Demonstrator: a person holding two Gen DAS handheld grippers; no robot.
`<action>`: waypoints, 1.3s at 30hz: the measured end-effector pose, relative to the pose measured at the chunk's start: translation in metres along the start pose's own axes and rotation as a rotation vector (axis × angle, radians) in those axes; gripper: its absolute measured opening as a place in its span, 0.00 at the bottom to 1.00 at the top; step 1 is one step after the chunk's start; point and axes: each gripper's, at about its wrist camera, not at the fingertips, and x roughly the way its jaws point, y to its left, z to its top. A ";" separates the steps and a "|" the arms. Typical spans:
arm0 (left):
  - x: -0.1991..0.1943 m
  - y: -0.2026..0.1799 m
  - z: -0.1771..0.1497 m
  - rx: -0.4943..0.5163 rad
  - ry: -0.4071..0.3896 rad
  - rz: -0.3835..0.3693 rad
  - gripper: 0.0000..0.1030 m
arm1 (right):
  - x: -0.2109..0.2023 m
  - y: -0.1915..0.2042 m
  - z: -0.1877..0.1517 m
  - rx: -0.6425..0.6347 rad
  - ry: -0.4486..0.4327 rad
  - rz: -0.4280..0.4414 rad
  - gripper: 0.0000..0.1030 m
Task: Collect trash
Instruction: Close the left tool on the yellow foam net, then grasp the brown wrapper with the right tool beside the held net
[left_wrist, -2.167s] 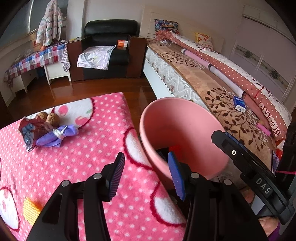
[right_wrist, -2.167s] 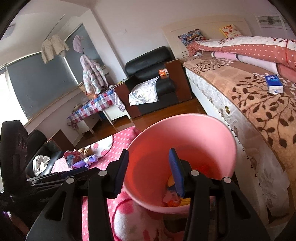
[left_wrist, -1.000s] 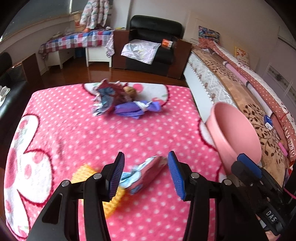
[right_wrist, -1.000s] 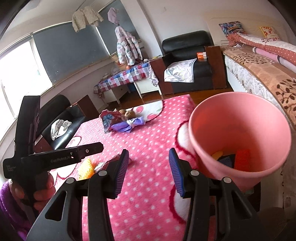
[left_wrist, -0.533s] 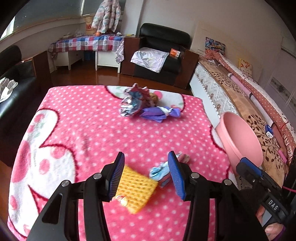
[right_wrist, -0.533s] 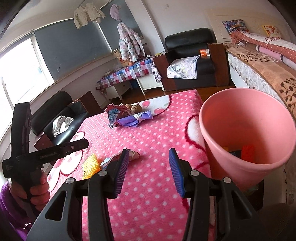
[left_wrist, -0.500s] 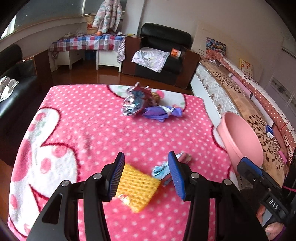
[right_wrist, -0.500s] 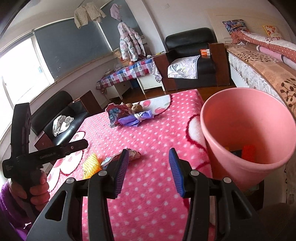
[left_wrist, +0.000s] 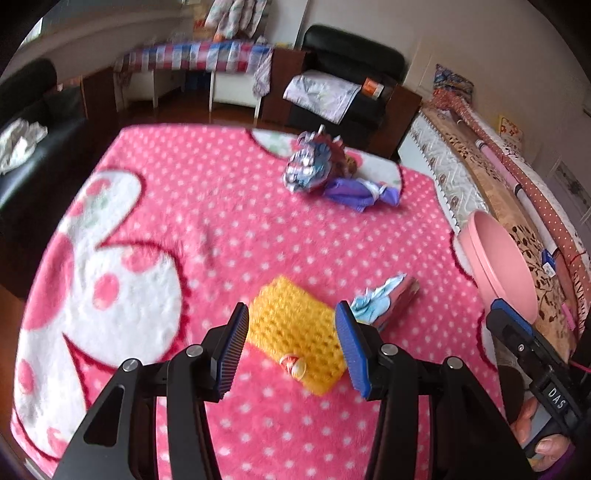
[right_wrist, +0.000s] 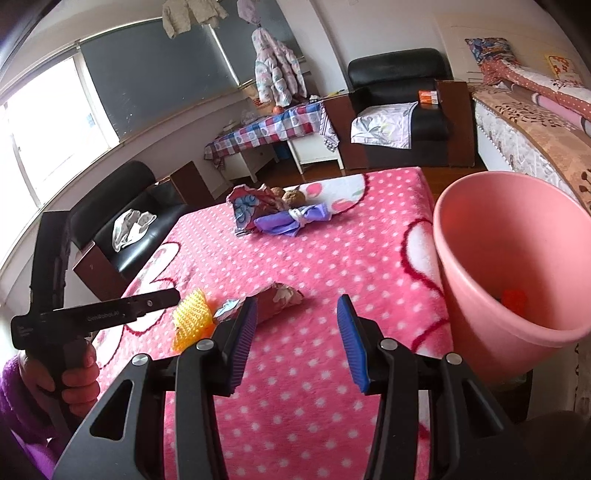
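Two bright, daylit fisheye views of a bedroom, one softened by motion blur.

Daylight enters through a window (right_wrist: 44, 136) at the left of the right wrist view, blown out to white. Shadows are soft and faint. The left wrist view is smeared, blurring the pink blanket (left_wrist: 221, 229). Straight lines bow near the edges, and the corners fall to black.

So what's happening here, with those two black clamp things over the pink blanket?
A person is clearing trash off a table into the pink bin, one handheld gripper per hand. The left gripper is open, its fingers on either side of a yellow sponge but not closed on it. A crumpled wrapper lies beside the sponge, with more wrappers at the far end. The right gripper is open and empty, and the bin already holds a few scraps.
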 end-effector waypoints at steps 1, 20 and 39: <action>0.002 0.003 0.000 -0.019 0.020 -0.009 0.47 | 0.001 0.001 0.000 -0.003 0.005 0.002 0.44; 0.034 0.006 0.006 -0.232 0.146 -0.161 0.06 | 0.017 0.012 -0.004 -0.024 0.082 0.014 0.44; -0.001 0.051 0.010 -0.209 -0.023 -0.148 0.44 | 0.094 0.040 0.012 0.120 0.313 0.086 0.45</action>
